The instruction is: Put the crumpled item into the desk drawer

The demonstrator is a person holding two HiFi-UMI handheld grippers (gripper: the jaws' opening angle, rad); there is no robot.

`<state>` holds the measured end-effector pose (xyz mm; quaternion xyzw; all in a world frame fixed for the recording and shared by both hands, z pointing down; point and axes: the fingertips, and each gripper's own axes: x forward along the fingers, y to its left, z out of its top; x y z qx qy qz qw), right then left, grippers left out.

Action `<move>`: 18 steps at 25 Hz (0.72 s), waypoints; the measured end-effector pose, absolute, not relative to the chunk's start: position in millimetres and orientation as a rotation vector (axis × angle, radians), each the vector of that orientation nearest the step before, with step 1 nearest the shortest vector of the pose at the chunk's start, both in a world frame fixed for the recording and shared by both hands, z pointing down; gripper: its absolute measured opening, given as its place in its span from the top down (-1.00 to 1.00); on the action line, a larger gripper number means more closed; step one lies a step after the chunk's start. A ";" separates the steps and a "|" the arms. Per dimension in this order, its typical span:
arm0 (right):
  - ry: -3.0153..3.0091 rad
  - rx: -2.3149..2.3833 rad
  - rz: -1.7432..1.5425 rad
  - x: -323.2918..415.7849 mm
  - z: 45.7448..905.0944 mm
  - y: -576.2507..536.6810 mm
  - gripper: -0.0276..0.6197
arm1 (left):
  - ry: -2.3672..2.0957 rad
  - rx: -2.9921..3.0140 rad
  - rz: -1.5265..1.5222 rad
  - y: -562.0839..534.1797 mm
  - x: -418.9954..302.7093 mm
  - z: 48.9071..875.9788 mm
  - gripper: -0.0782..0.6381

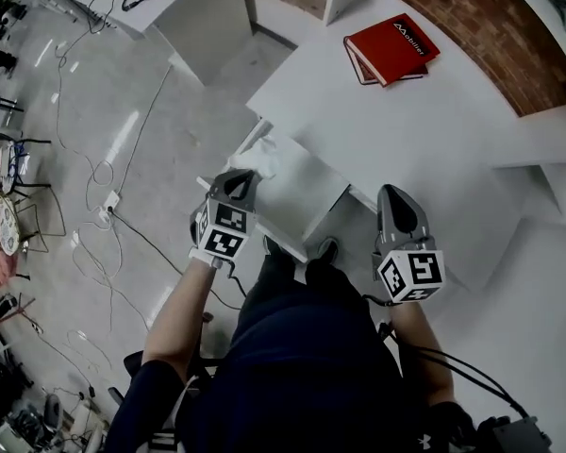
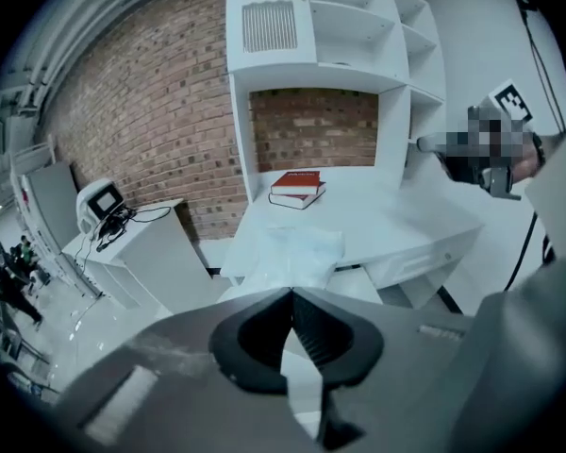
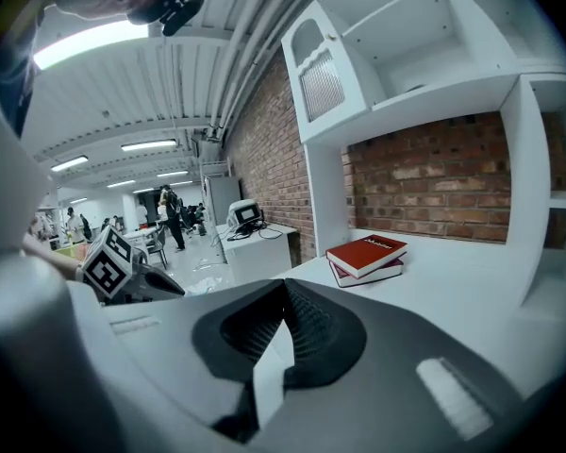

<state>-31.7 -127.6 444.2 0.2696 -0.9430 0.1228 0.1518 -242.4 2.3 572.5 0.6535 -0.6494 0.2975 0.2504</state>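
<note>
While left claw (image 1: pixel 240 179) pinches crumpled item (image 1: pixel 262 159) over drawer (image 1: pixel 307 198) | right claw (image 1: pixel 392 192) closed, empty | red books (image 1: pixel 391 47) on desk (image 1: pixel 377 130)

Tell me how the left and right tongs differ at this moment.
The left tongs are at the open drawer, tips against the crumpled white item, apparently pinching it; the right tongs hold nothing. The left tongs sit at the drawer's left end; the right tongs sit to its right, facing the red books. Both are closed and point toward the desk.
</note>
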 end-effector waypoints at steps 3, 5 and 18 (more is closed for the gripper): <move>-2.662 0.860 0.354 -23.0 444.9 -127.3 0.91 | -1.692 1.833 0.911 -12.2 -251.2 595.6 0.78; -2.633 0.911 0.358 -16.9 447.6 -126.8 0.91 | -1.646 1.877 0.989 -23.1 -254.6 611.7 0.78; -2.482 1.089 0.417 13.9 480.0 -107.0 0.91 | -1.230 2.144 1.479 -56.4 -246.4 701.5 0.78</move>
